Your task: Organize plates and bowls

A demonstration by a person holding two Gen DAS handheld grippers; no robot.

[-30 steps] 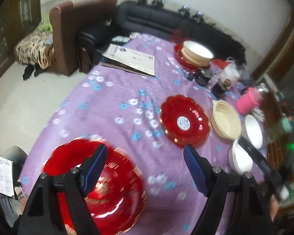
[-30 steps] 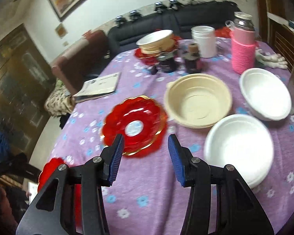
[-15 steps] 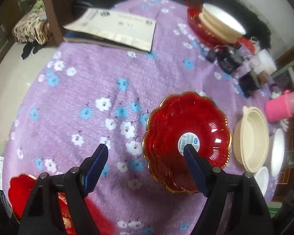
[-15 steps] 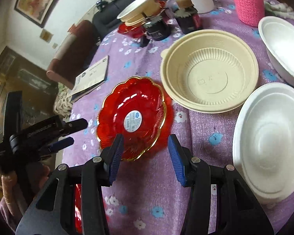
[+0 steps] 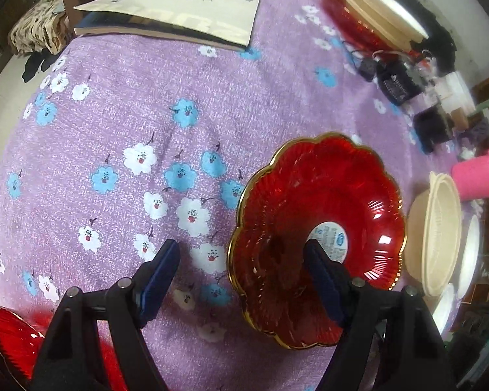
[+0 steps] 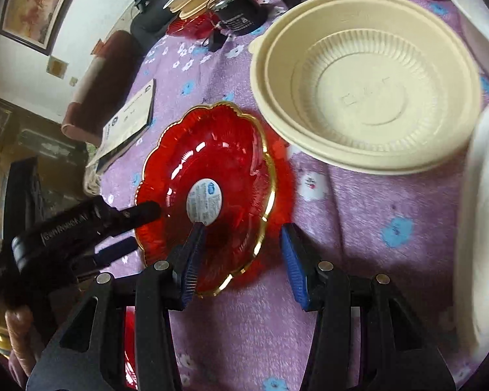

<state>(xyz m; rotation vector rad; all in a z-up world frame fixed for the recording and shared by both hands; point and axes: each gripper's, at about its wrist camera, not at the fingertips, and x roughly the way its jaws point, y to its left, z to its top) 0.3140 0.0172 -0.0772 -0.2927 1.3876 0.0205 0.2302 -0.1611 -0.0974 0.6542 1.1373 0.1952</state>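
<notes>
A red scalloped plate (image 5: pixel 319 215) (image 6: pixel 218 159) with a gold rim and a white sticker lies on the purple flowered cloth. My left gripper (image 5: pixel 241 273) straddles its left rim, one finger over the plate and the other over the cloth. Its jaws are closing but are still apart from the rim. The left gripper (image 6: pixel 137 228) also shows at the plate's far-left edge in the right wrist view. My right gripper (image 6: pixel 243 260) is open and straddles the plate's near rim without touching it. A second red plate (image 5: pixel 13 342) (image 6: pixel 128 342) lies at the table's near edge.
A beige bowl (image 6: pixel 368 91) (image 5: pixel 440 234) sits just right of the plate, with white bowls (image 6: pixel 482 228) beyond it. A book (image 5: pixel 179 9), a stack of beige bowls (image 5: pixel 384 16) on red plates, dark jars (image 5: pixel 397 81) and a pink cup (image 5: pixel 476 176) stand farther back.
Both grippers have come down onto the middle red plate. The left one left the near plate and moved over to this plate's rim; the right one sank and tilted towards it.
</notes>
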